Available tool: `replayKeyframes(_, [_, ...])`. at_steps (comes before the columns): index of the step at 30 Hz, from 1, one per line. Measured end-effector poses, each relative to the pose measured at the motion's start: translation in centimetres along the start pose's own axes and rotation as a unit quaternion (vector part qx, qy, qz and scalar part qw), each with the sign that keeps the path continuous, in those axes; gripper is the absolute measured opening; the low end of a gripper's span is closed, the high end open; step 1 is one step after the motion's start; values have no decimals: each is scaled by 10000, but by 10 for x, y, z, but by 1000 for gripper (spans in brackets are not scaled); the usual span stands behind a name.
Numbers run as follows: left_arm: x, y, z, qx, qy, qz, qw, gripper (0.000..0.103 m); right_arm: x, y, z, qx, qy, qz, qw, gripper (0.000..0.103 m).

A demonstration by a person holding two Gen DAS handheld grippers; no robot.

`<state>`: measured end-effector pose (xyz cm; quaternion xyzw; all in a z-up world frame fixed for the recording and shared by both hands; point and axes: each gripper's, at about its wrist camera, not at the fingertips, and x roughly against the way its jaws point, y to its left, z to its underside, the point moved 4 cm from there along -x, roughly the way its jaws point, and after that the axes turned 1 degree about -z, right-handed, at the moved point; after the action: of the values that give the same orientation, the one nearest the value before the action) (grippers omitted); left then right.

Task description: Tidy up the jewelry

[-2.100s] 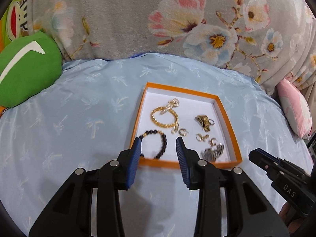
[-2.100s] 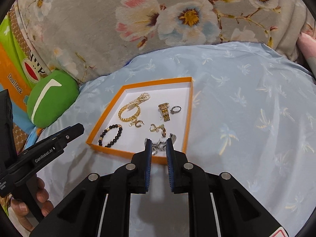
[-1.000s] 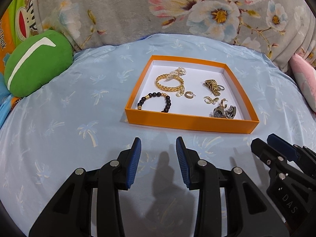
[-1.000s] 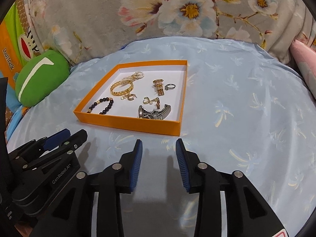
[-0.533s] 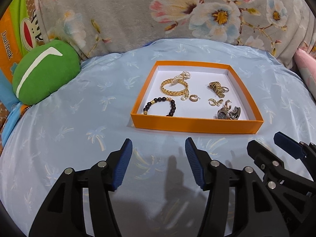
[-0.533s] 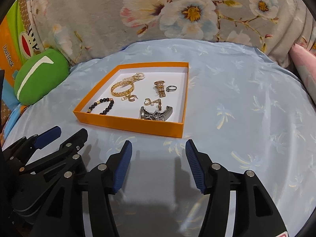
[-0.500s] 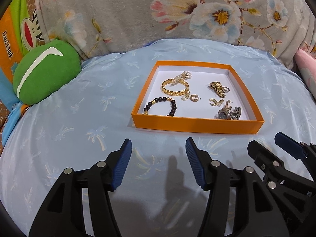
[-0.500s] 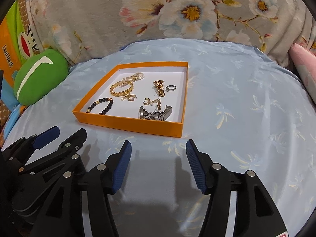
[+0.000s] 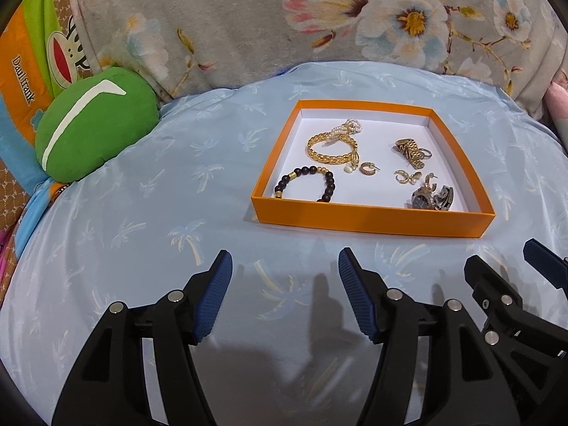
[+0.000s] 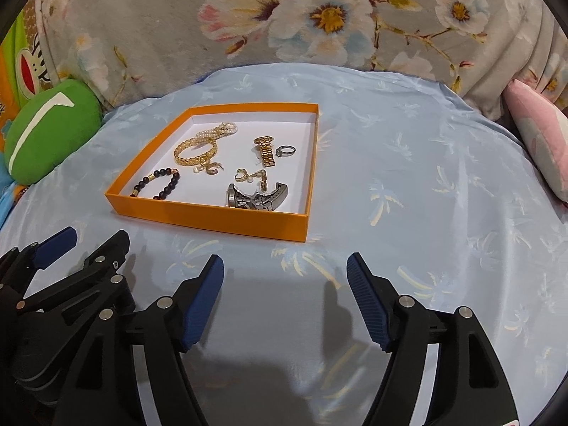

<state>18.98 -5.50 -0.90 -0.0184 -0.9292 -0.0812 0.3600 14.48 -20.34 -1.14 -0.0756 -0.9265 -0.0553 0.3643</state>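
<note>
Opening, both hand-held grippers (image 9: 284, 294) (image 10: 284, 298) empty.

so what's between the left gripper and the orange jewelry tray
Only bare light blue palm-print bedsheet lies between the opening, empty left gripper and the orange cardboard tray, in the left wrist view.

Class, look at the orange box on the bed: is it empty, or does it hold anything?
Not empty. The orange box holds a gold bracelet, a black bead bracelet, a watch, a ring and small earrings, all on its white floor.
</note>
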Motion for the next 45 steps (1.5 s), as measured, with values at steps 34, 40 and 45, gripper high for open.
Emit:
replayKeyframes(34, [3,10,-1,175,-68,-112,9998,72,9,3,-3,144,-198,87,9997,72])
replayKeyframes(40, [4,12,-3,189,-83,-153,9997,73,10,3,-3,147,-194,84,9997,72])
replayKeyframes(45, [5,15,-3,225,-106,-233,9994,75,11,5,-4,169,-203,91,9996,72])
